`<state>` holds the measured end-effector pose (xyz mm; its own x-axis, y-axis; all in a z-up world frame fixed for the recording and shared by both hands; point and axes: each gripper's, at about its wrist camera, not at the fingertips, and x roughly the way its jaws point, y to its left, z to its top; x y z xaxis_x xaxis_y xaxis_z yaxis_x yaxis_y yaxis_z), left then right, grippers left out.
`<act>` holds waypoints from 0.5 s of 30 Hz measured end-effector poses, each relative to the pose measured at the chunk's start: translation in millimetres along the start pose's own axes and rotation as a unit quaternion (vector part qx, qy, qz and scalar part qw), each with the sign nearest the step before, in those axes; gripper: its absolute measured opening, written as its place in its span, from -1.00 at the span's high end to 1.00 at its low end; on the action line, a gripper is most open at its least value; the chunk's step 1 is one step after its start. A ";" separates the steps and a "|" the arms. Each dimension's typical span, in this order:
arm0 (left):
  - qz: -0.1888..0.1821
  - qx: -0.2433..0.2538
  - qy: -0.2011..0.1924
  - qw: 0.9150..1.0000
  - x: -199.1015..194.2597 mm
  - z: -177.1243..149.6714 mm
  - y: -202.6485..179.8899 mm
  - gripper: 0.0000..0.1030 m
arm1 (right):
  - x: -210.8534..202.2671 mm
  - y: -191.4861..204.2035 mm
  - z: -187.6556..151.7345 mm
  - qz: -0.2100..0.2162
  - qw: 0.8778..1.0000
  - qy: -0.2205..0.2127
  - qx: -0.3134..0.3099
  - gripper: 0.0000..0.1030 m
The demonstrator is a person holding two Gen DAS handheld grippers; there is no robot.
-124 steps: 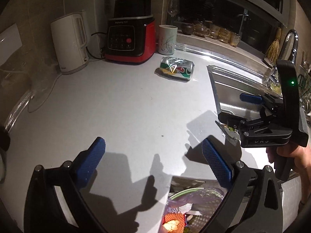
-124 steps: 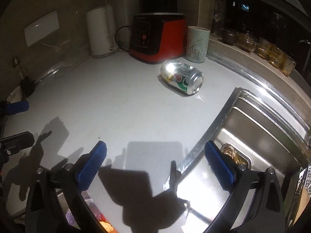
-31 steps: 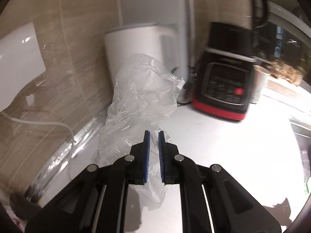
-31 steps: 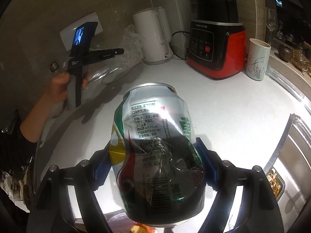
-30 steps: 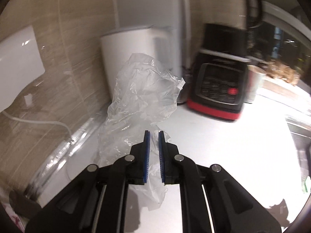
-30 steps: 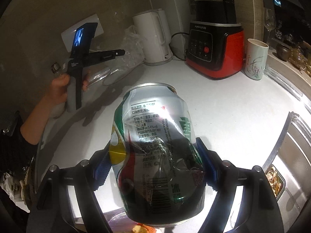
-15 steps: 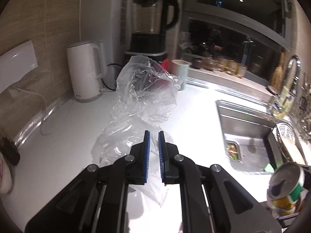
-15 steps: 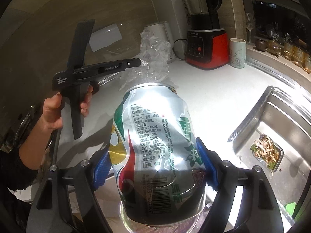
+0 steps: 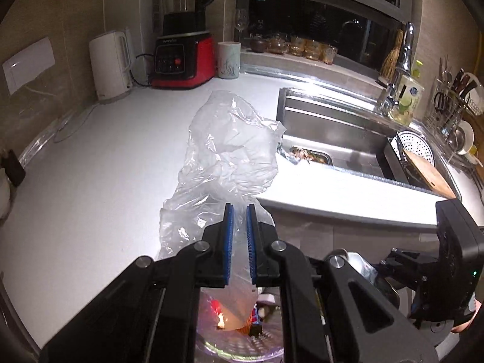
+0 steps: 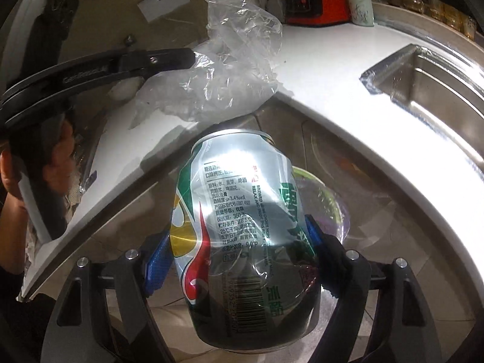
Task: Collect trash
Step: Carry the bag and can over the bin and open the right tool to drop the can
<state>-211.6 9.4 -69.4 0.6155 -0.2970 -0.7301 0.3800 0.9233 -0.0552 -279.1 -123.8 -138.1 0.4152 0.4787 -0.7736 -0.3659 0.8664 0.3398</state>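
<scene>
Clear plastic bag pinched in left fingers; right fingers clamp dented can.

Both hand-held grippers carried plastic bag and can off the counter, seemingly over a bin.

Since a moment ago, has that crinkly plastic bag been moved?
Yes. The bag, pinched in the left claw, hung right in front of the white kettle by the wall; now the kettle sits far behind, and the bag hangs at the counter's edge above the bin.
</scene>
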 end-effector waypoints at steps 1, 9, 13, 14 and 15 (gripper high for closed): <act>-0.001 -0.001 0.009 1.000 2.4 -9.6 -2.6 0.83 | 5.3 -1.1 -3.8 -0.001 1.000 0.002 0.003 -0.53; -0.011 -0.002 0.067 0.998 21.8 -71.3 -12.1 0.83 | 56.7 -11.1 -15.0 -0.014 1.000 0.020 0.015 -0.53; -0.009 -0.004 0.078 0.997 23.2 -81.6 -7.3 0.83 | 96.2 -23.3 -17.9 -0.012 0.998 0.052 0.039 -0.55; -0.009 -0.005 0.079 0.997 23.6 -82.1 -6.0 0.83 | 107.0 -26.5 -18.5 -0.010 0.996 0.070 0.049 -0.55; -0.007 -0.005 0.079 0.997 23.6 -83.2 -4.6 0.83 | 117.1 -28.2 -20.7 -0.016 0.994 0.087 0.056 -0.57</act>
<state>-256.2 18.4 -143.0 0.4928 -0.2681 -0.8278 0.3806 0.9219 -0.0720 -237.4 -95.1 -249.3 0.2703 0.4279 -0.8625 -0.2558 0.8955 0.3642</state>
